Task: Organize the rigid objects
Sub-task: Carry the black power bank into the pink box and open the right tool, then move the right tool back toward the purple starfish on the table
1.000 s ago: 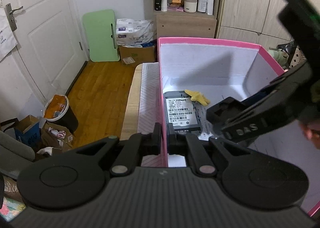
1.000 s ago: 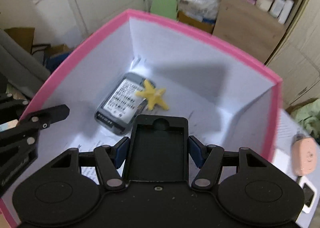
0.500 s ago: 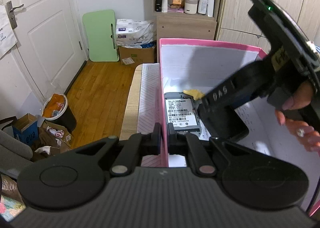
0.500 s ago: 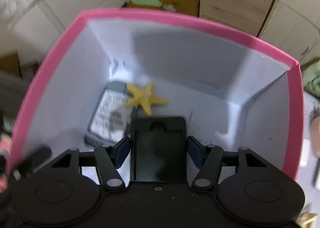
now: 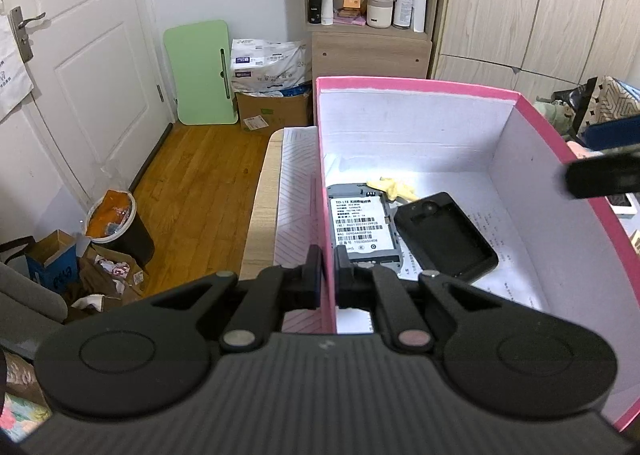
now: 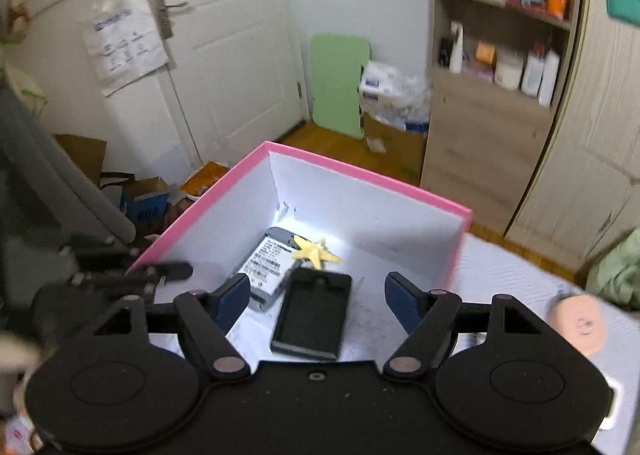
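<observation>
White-lined pink cardboard box (image 5: 432, 85) holds a black rectangular plastic case (image 5: 446, 238), released; right gripper (image 6: 316, 295) has just been opening, empty. Left gripper (image 5: 328, 269) pinches the box's wall.

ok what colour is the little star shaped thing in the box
Pale yellow. The star lies partly on the grey device inside the pink box; the right wrist view shows it best.
</observation>
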The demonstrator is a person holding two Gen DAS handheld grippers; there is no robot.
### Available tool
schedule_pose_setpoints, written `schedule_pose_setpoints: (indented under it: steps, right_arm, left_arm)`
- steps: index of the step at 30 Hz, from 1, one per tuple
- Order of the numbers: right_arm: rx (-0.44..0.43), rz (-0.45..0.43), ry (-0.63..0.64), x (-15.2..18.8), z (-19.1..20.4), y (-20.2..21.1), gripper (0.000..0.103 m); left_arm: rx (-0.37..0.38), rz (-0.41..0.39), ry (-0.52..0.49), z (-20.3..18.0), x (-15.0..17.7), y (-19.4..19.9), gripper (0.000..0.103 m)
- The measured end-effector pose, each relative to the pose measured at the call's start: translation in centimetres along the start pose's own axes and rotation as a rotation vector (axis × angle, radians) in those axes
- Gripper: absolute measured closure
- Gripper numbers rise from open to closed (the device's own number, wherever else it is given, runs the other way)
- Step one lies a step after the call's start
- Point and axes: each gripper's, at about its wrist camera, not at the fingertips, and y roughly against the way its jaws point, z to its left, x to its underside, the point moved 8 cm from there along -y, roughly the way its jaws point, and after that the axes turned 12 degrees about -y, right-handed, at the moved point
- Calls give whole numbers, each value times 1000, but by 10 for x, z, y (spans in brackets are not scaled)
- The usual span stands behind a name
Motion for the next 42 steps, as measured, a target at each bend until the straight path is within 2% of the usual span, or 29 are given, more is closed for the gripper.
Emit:
schedule_pose_setpoints:
  steps: [6,10,14,21,25,31,34,36,40,42]
  right_arm:
    - [-15,-77,-38,20,-28,55,25]
    - [30,-141,25,40,-52,74,25]
    - [39,-170,-6,66,-86,84,25]
    - [2,-230,-45,111,-115,71,30]
    - [-5,-205,-86,133,-119,55,34]
    - [-19,-140,-72,168,-108,35,44]
    - [1,-118,-67,177,-105,24,45]
    - [50,-110,-63,179,-109,17,44]
    - [54,-142,-88,177,-111,16,42]
    - [64,-163,-92,177,-112,15,45]
  left_arm:
    - [-7,-3,-9,-1,-2,0,98]
    - [-6,-2,-7,-2,-3,-1,98]
    - [0,-6,-1,-2,-3,-1,98]
    - [-2,-11,-3,-2,-1,0,98]
    - [-6,-10,-10,-1,-1,0,98]
    - [-13,-12,-15,-3,-2,0,98]
    - [-14,-12,-16,-3,-2,0,98]
    - [-15,-13,-16,-3,-2,0,98]
    - [-16,-17,-15,-3,-2,0,98]
    - [-16,-17,-15,-3,-2,0,98]
